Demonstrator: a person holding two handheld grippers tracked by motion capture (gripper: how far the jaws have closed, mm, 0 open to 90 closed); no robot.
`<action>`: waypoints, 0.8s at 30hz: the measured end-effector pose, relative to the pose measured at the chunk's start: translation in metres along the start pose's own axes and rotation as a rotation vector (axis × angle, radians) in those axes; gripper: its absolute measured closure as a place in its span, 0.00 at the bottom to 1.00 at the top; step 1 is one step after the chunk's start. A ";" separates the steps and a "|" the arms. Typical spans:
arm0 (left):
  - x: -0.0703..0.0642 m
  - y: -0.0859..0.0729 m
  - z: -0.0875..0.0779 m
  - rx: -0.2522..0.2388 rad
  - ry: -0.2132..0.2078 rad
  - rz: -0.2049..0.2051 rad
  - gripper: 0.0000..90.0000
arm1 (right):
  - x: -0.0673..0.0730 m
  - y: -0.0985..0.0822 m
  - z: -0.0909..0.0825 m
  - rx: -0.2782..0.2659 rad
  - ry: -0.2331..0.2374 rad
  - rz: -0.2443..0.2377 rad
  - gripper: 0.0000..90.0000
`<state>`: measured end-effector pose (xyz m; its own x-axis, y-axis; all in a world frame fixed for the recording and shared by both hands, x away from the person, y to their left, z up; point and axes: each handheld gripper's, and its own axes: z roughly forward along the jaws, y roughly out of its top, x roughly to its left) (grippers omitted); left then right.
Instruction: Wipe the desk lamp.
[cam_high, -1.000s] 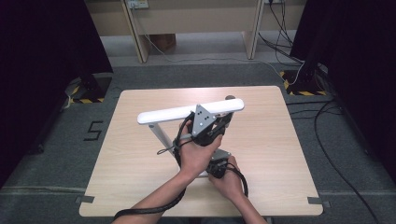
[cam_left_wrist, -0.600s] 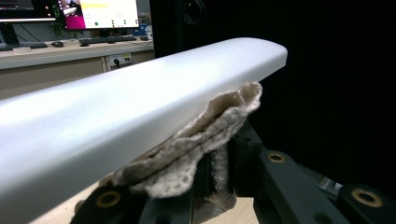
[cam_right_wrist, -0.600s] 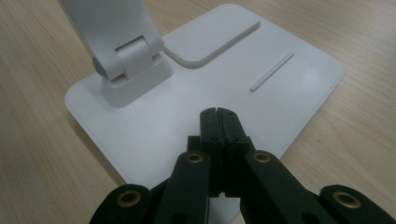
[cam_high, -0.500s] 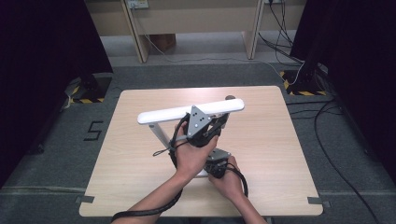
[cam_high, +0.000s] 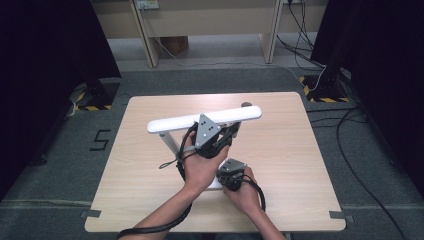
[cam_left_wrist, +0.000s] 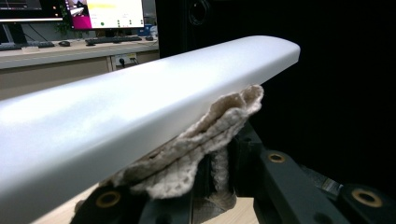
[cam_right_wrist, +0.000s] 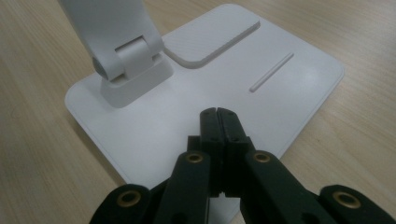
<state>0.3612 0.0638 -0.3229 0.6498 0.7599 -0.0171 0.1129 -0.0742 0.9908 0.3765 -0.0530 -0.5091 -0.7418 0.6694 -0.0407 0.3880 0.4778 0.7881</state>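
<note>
High view: one light wooden table (cam_high: 300, 150) carries one white desk lamp, and two hands work over it with one black two-jaw gripper each. The lamp's long white rounded light bar (cam_high: 165, 123) runs across the middle of the table, raised on one slim white stem (cam_high: 169, 142).

The left gripper (cam_high: 227, 136), with one grey three-cornered plate on top, sits right against the bar near its middle. In the left gripper view, its jaws are clamped on one crumpled beige knitted cloth (cam_left_wrist: 196, 154), and that cloth is pressed up against the underside of the light bar (cam_left_wrist: 140, 112), toward the bar's rounded end. One cloth, one bar, in contact.

The right gripper (cam_high: 231, 176) is lower down, nearer the person, just beside the left hand (cam_high: 200, 167). In the right gripper view, its two jaws are pressed together with nothing between them, tips resting on the lamp's flat white rectangular base (cam_right_wrist: 289, 84). On that base: one raised rounded pad at the far side, one thin groove, and one hinge block (cam_right_wrist: 133, 70) where the stem meets the base. The base lies flat on the table.

One black cable trails from each gripper.
</note>
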 end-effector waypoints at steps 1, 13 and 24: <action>0.000 0.000 0.000 -0.001 0.001 -0.002 0.89 | 0.000 0.000 0.000 0.000 0.000 0.000 1.00; 0.006 -0.001 -0.007 -0.003 0.015 -0.006 0.89 | 0.000 0.000 0.000 0.001 0.000 0.000 1.00; 0.012 -0.003 -0.013 -0.005 0.029 -0.015 0.89 | 0.000 0.000 0.000 0.001 -0.001 -0.001 1.00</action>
<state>0.3588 0.0822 -0.3245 0.6258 0.7795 -0.0277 0.1186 -0.0600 0.9911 0.3764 -0.0529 -0.5090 -0.7417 0.6694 -0.0424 0.3876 0.4794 0.7873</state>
